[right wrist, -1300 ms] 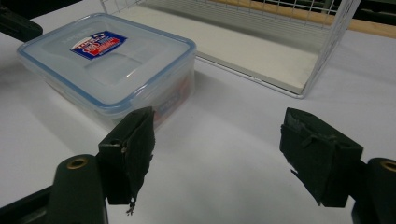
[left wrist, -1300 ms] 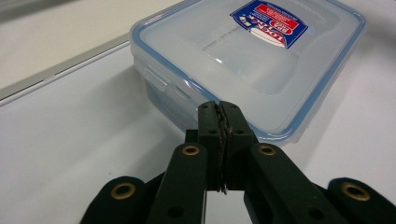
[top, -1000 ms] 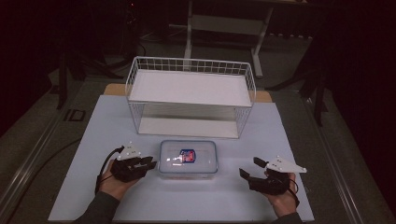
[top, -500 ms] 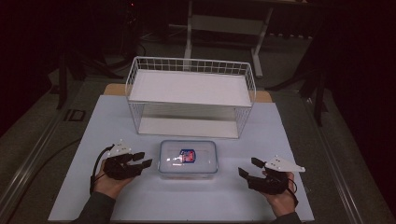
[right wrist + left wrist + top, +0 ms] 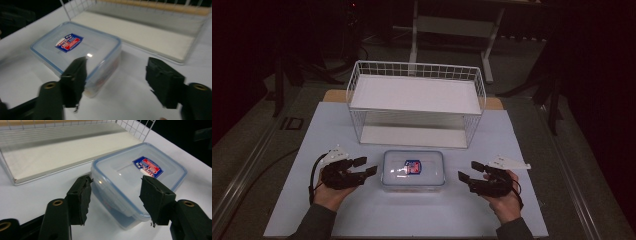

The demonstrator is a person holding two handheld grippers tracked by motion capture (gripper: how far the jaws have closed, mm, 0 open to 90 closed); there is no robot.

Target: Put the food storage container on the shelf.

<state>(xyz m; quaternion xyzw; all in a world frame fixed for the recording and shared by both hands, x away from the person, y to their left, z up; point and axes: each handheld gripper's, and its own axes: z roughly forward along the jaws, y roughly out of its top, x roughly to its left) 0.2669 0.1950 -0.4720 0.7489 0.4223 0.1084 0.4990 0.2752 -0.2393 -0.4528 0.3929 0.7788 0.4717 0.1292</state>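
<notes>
Two parted, empty grippers, left gripper [image 5: 366, 167] having just widened and right gripper [image 5: 468, 170] reopened a little, flank the clear lidded container [image 5: 413, 169] lying near the wire rack [image 5: 417, 107]; it looks light, rigid, probably slick, best pinched at its short ends.

A box [image 5: 413, 169] is sitting on the tabletop [image 5: 377, 220], just in front of a wire rack [image 5: 417, 107]. The left hand-held gripper [image 5: 367, 166] is lying just left of the box, the right hand-held gripper [image 5: 470, 170] near its right side
</notes>
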